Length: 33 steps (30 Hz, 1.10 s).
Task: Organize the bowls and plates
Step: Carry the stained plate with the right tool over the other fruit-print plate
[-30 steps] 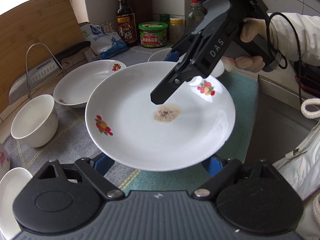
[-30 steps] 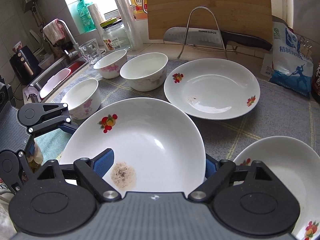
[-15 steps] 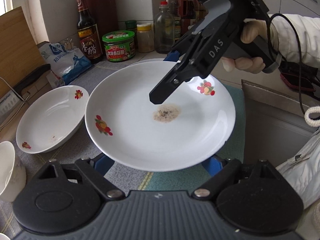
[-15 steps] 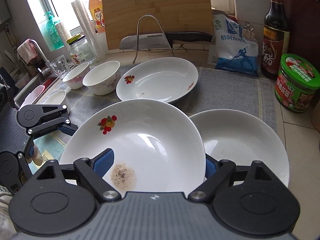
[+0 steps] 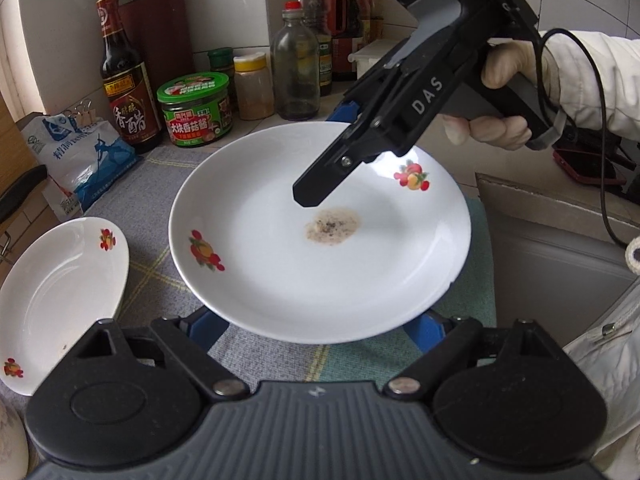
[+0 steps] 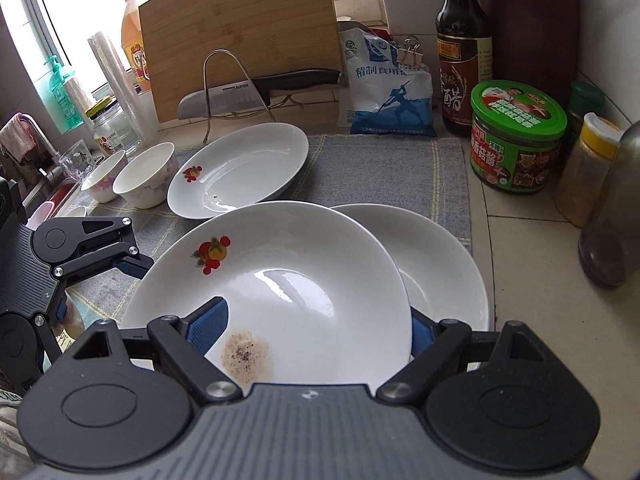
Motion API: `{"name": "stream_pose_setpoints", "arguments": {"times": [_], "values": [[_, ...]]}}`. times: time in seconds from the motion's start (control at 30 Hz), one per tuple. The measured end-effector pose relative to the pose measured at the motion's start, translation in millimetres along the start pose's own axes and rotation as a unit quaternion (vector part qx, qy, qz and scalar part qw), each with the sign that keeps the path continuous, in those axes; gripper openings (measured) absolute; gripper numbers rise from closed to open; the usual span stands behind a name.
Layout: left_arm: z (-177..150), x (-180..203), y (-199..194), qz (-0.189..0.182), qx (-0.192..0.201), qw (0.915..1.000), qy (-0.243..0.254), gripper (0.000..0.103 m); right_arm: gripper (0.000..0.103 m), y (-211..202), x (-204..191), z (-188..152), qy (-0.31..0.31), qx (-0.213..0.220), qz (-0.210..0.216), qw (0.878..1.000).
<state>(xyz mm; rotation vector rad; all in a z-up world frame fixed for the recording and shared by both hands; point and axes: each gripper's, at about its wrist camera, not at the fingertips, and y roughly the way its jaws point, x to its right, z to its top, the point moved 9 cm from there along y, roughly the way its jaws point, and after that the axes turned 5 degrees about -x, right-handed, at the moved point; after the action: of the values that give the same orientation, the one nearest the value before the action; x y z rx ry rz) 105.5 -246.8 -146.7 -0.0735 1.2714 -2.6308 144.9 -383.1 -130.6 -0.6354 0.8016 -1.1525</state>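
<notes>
While hanging clear of the grey mat (image 6: 380,168), sits pinched by the right gripper (image 6: 314,325): stained plate (image 6: 288,280), white with fruit prints and a brown speckled patch (image 5: 330,227) near the middle. Closed on that plate's rim, with one blue pad (image 6: 208,320) pressed on the upper face and the other at the edge below. Shows from the left wrist as a black finger reaching over the patch. Overlaps a plain plate (image 6: 444,264) lying on the mat just beneath and to the right. As for the left gripper (image 5: 314,328): spread wide, gripping nothing, both fingers low under the near rim of the stained plate; cannot tell whether touching it. Farther along the mat, a fruit plate (image 6: 240,168), and beside it two bowls (image 6: 146,176), side by side. Beyond the mat, on the tiles, a green-lidded jar (image 6: 518,136), a dark bottle (image 6: 464,52) and a salt bag (image 6: 386,88).
</notes>
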Motion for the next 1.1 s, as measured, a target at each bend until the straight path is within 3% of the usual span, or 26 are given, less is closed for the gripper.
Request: {"name": "stream_pose_setpoints", "arguments": {"times": [0.6,0.77,1.1], "values": [[15,-9,23,-0.011,-0.015,0.9998,-0.01,0.092,0.093,6,30,7,0.016,0.003,-0.009,1.0],[18,-13,28,0.003,-0.018,0.9998,0.005,0.092,0.092,10,36,4,0.027,-0.001,-0.018,0.999],[18,-24,35,0.007,-0.026,0.9996,-0.01,0.095,0.092,9,41,-3,0.046,-0.005,-0.023,0.999]]}}
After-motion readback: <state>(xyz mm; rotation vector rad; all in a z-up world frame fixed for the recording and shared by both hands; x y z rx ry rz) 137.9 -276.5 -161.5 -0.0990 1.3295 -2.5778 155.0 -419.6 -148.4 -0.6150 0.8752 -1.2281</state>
